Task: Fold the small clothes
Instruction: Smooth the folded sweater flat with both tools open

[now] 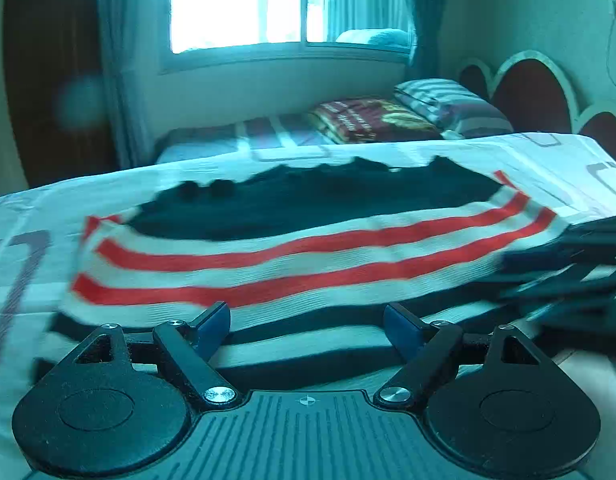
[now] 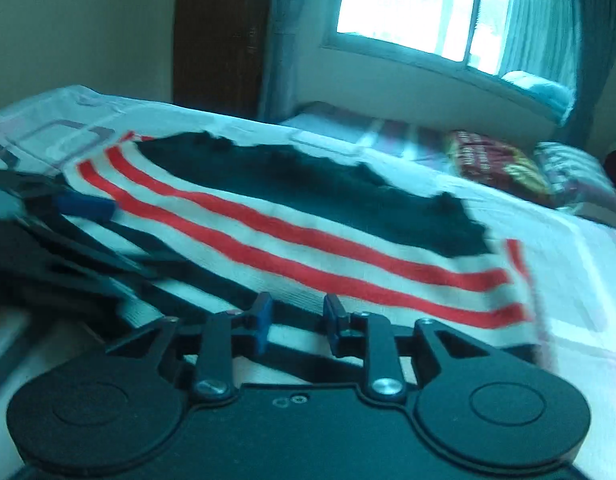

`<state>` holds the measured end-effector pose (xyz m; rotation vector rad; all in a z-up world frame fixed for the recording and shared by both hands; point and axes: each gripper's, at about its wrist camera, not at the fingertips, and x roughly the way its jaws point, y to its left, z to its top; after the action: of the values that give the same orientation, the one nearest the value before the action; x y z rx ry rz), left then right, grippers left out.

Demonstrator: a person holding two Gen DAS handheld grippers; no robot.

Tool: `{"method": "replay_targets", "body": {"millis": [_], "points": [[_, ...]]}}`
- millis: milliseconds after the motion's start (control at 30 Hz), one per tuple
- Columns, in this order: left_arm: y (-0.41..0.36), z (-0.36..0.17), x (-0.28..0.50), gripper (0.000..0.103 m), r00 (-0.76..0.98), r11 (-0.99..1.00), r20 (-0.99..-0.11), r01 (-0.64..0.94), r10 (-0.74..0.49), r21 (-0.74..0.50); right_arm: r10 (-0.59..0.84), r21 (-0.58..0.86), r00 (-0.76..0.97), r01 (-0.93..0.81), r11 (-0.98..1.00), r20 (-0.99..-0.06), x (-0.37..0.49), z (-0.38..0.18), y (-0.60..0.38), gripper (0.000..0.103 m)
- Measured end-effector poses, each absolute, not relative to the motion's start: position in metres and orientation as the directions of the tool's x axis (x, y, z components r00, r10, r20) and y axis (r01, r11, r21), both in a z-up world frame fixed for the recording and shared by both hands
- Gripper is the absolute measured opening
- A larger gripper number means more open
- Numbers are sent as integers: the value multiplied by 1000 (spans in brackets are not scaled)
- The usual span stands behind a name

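The left claw (image 1: pixel 308 326) is held wide apart at the near edge of the striped garment (image 1: pixel 299 240), gripping nothing. The right claw (image 2: pixel 297 320) is narrowly parted there too. The garment is spread on a patterned sheet (image 1: pixel 548 156); a bed (image 1: pixel 267 132) and window (image 1: pixel 243 4) are seen beyond.

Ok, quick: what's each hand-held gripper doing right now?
Left hand-held gripper: open, empty, at the striped garment's near edge.
Right hand-held gripper: narrowly open, holding nothing.

Striped garment (image 1: pixel 291 264): ribbed knit cloth, matt, lying just ahead of left gripper (image 1: pixel 308 326), whose matt black plastic is showing bright metal screws.
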<state>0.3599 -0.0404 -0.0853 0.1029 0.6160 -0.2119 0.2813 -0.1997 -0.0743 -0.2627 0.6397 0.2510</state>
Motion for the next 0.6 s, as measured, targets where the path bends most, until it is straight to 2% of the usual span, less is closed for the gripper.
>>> {"method": "replay_targets", "body": {"millis": [67, 100, 133, 200, 267, 300, 367, 500, 567, 600], "points": [[-18, -86, 358, 85, 808, 981, -576, 185, -121, 55, 68, -198, 793, -233, 952, -605, 274, -72, -223, 29], [-4, -87, 355, 93, 811, 986, -575, 162, -109, 42, 25, -205, 793, -188, 960, -609, 272, -73, -240, 31], [11, -88, 354, 94, 812, 991, -577, 127, -84, 34, -23, -210, 784, -138, 968, -621, 270, -75, -258, 30], [30, -90, 349, 93, 815, 995, -575, 96, -64, 25, 0, -132, 788, -103, 986, -616, 260, -72, -287, 29], [26, -84, 344, 93, 823, 998, -566, 66, -43, 21, -22, -134, 799, -74, 988, -600, 251, -63, -284, 26], [19, -80, 341, 93, 831, 998, -555, 68, -47, 18, -17, -119, 822, -62, 991, -570, 245, -57, -279, 28], [3, -73, 331, 93, 847, 994, -521, 105, -103, -26, 76, -32, 838, -110, 993, -540, 238, -52, -267, 29], [-37, -75, 323, 93, 821, 979, -535, 192, -202, -74, 199, -9, 786, -252, 968, -585, 242, -65, -215, 28], [-50, -82, 324, 93, 791, 973, -566, 202, -231, -114, 202, -30, 769, -277, 960, -607, 246, -74, -193, 29], [-58, -85, 323, 93, 786, 975, -580, 206, -213, -79, 170, -63, 762, -267, 962, -625, 249, -79, -185, 29]]}}
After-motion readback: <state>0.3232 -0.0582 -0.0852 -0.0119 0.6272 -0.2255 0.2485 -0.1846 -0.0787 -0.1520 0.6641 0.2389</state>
